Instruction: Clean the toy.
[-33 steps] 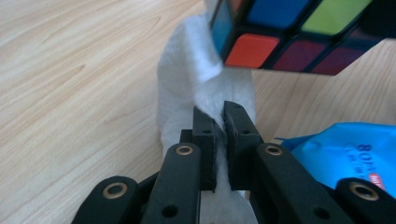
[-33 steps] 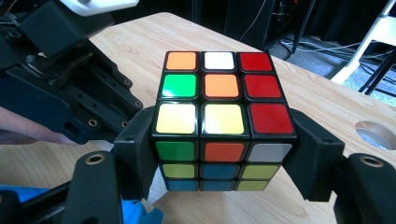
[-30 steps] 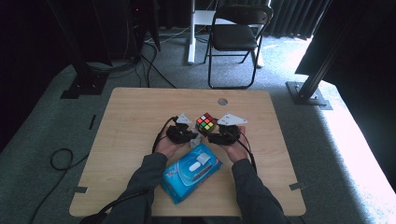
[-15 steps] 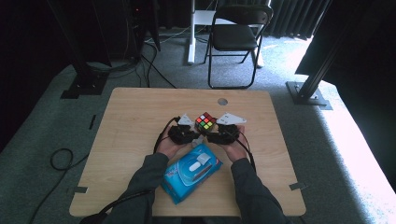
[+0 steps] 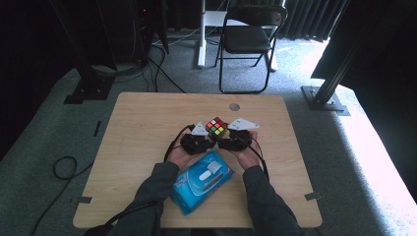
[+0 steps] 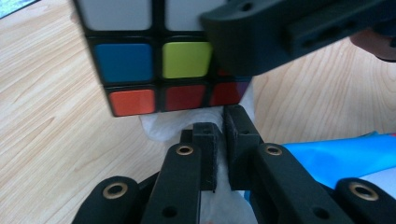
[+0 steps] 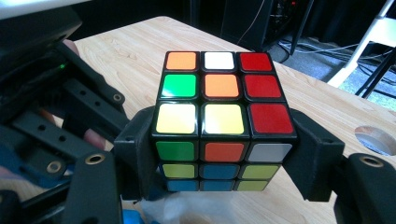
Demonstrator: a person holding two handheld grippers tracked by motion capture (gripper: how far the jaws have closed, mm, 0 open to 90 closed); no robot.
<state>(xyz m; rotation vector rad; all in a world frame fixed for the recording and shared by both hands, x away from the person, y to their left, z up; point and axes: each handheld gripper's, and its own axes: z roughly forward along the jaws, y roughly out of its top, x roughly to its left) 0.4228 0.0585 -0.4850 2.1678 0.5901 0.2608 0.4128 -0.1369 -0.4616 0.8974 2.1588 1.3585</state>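
You've got the scrambled multicoloured plastic puzzle cube (image 7: 224, 126) clamped in your right gripper (image 7: 224, 163); left gripper (image 6: 219, 135), at its 9 o'clock, pinches a white wet wipe (image 6: 163, 128) against it. Wiping's underway, probably more faces left.

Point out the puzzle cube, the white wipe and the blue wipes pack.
puzzle cube (image 7: 219, 86): right gripper view, orange centre sticker on top.
white wipe (image 6: 161, 127): left gripper view, crumpled edge under the cube.
blue wipes pack (image 5: 189, 194): high view, blue wrapper.

Grey carpet (image 5: 44, 132), folding chair (image 5: 248, 37), dark curtains (image 5: 305, 17)
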